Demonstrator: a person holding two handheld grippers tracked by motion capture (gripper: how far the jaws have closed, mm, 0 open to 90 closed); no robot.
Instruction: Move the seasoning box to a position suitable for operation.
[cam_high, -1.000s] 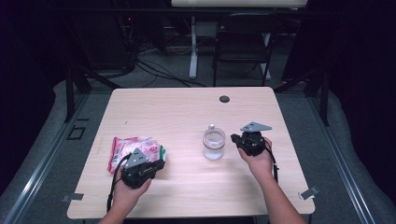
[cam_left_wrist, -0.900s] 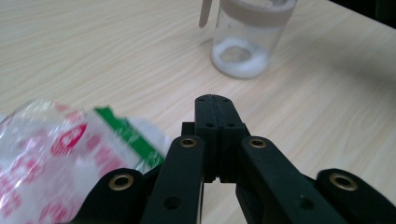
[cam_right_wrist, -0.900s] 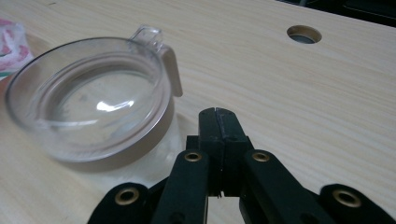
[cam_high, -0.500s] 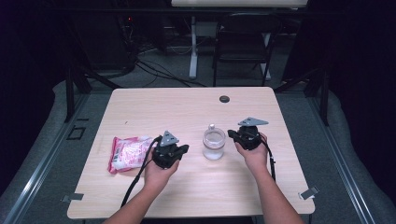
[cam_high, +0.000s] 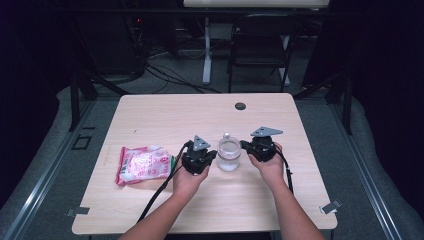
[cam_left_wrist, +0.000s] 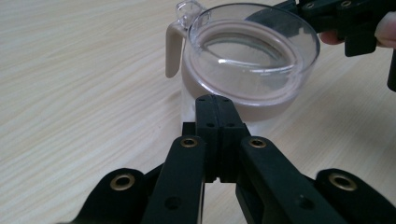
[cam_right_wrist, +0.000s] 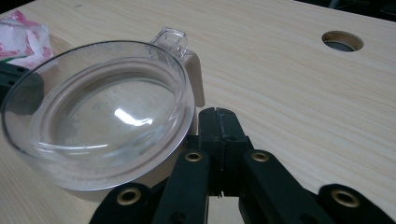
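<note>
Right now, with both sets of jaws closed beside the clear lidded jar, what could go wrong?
1. The left gripper and right gripper, both shut, flank the jar; a nudge might tip or slide it.
2. Shut jaws cannot grasp the lid; they probably need opening first.

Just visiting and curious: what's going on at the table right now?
Left gripper and right gripper both shut, empty, flanking the clear lidded jar. Jar upright, lid on. Snack packet lies off to the left, nothing in the way.
</note>
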